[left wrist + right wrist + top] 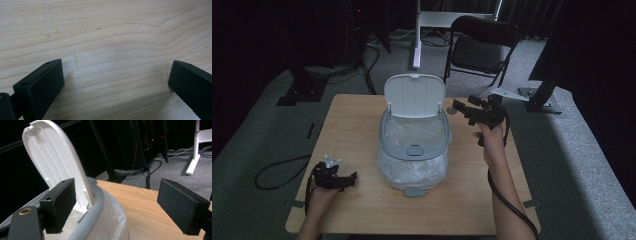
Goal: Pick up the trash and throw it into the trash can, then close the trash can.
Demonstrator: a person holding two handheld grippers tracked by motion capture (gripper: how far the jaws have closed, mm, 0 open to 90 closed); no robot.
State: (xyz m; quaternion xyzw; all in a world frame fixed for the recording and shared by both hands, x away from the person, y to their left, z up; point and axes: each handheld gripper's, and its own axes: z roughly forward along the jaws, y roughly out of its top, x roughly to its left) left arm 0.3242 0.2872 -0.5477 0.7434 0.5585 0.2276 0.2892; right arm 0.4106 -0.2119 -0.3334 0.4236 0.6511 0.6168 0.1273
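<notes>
My right gripper [460, 111] hangs released, jaws wide apart, at about two o'clock of the bin [414, 150], just beside its grey rim [87, 220] and raised white lid [414, 95]. My left gripper [343, 180], also spread and holding nothing, rests low over the wooden surface [112, 37] at the bin's eight o'clock, apart from it.

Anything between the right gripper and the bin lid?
Nothing visible. The right gripper is open beside the bin, jaws pointing at the raised lid. In the right gripper view only open air lies between its jaws and the lid's edge.
</notes>
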